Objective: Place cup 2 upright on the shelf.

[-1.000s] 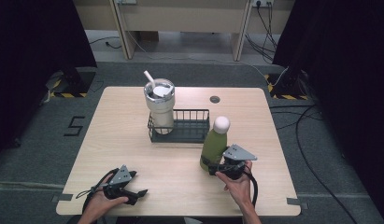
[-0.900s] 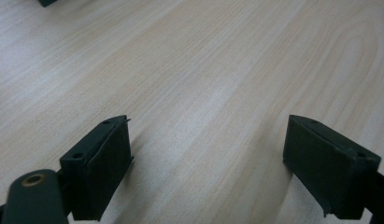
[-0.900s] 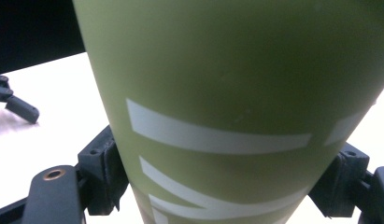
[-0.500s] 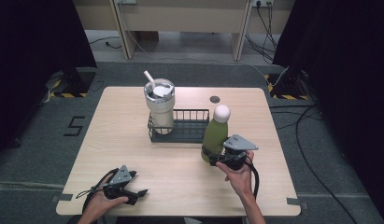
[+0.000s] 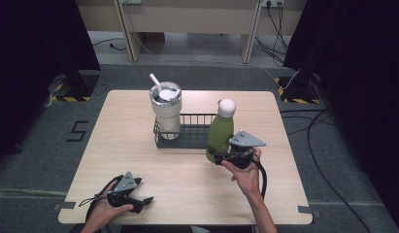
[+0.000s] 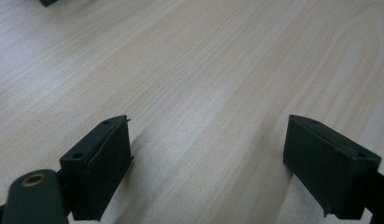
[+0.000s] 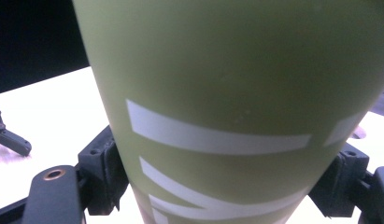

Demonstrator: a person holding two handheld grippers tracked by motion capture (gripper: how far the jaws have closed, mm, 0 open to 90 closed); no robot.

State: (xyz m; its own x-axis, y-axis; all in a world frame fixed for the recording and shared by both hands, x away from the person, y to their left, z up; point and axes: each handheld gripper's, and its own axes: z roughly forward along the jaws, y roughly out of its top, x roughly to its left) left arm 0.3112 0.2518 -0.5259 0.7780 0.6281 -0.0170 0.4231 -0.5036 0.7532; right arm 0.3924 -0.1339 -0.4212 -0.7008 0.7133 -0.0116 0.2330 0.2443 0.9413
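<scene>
Since a second ago the green bottle, pinched low by the right gripper, has been lifted off the worktop toward the wire basket, while the left gripper is rested with fingers spread.

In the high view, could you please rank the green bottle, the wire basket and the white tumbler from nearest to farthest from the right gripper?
1. Green bottle: clamped in the right gripper.
2. Wire basket: just behind-left of it.
3. White tumbler: in the basket's left end.
</scene>
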